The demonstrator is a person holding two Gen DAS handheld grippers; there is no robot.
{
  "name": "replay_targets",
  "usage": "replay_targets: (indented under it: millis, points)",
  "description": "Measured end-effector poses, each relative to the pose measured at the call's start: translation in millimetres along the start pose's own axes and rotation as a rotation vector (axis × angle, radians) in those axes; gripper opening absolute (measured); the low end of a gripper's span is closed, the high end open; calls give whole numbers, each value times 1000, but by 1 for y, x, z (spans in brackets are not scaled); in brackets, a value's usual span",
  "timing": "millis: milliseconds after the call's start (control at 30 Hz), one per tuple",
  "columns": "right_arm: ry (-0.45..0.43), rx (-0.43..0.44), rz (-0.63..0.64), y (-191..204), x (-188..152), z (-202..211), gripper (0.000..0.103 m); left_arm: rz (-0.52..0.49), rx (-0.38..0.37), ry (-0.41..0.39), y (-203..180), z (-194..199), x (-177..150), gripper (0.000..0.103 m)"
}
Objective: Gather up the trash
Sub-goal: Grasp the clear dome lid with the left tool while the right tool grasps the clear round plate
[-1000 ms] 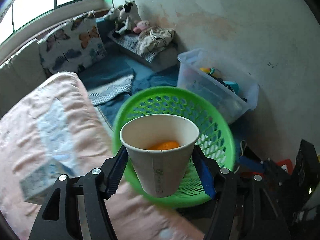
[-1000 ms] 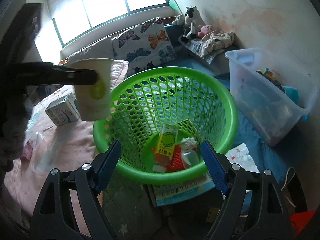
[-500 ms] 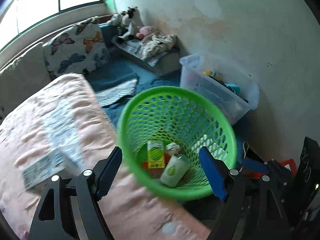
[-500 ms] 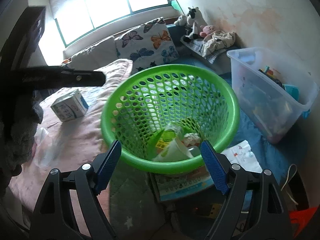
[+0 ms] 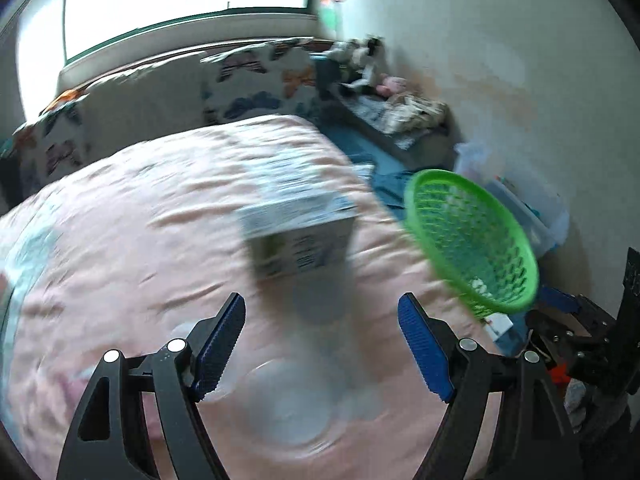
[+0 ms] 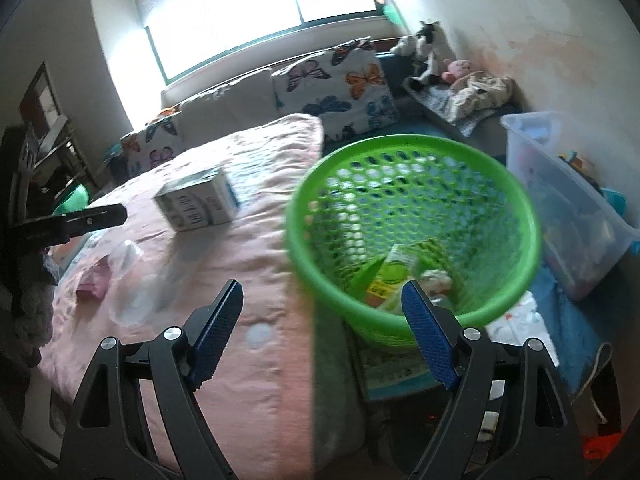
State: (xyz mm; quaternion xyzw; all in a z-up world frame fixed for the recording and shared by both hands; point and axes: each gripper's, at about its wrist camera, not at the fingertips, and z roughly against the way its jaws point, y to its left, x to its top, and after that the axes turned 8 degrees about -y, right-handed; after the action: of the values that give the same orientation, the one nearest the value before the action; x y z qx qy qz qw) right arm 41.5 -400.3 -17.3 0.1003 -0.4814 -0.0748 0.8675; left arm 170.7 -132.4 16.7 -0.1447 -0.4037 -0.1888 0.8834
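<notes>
My left gripper (image 5: 320,336) is open and empty over the pink bed, in a blurred view. A white and blue carton box (image 5: 298,236) lies just beyond its fingertips, and a clear plastic cup (image 5: 296,396) lies on the cover between the jaws and under them. My right gripper (image 6: 320,328) is open and empty at the bed's edge, beside the green basket (image 6: 294,236). In the basket lie a green juice carton (image 6: 394,274) and crumpled paper (image 6: 436,280). The right wrist view also shows the carton box (image 6: 196,204) and a left gripper finger (image 6: 92,218) at the far left.
A pink wrapper (image 6: 94,282) and the clear cup (image 6: 128,258) lie on the bedcover (image 6: 248,360). A clear storage box (image 6: 568,200) stands right of the basket on the blue floor mat. Butterfly pillows (image 6: 340,92) and stuffed toys (image 6: 428,48) line the back wall.
My left gripper opened and let the paper cup fall into the green basket, then swung left over the bed to the carton box. My right gripper shifted a little left.
</notes>
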Motion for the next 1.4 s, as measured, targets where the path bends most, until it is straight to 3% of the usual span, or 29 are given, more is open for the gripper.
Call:
replay_targets:
  millis: [333,633,900,1167,1400]
  points:
    - [81,169,92,82,-9,-33,82,174,107,-31,84,37,-27,76]
    - [184,290,221,159,-28,-73,89,238,126,-42,106,49,-43,76]
    - [256,305,293,197,-41,-110,91,272,133,-55,124,58,-49,76]
    - [271,270,351,215,-43,-124,97,294,130,-56,132,59,-52,76]
    - [264,233,371,218,-43,-127,94,288,114,-51,128,54,-52,76]
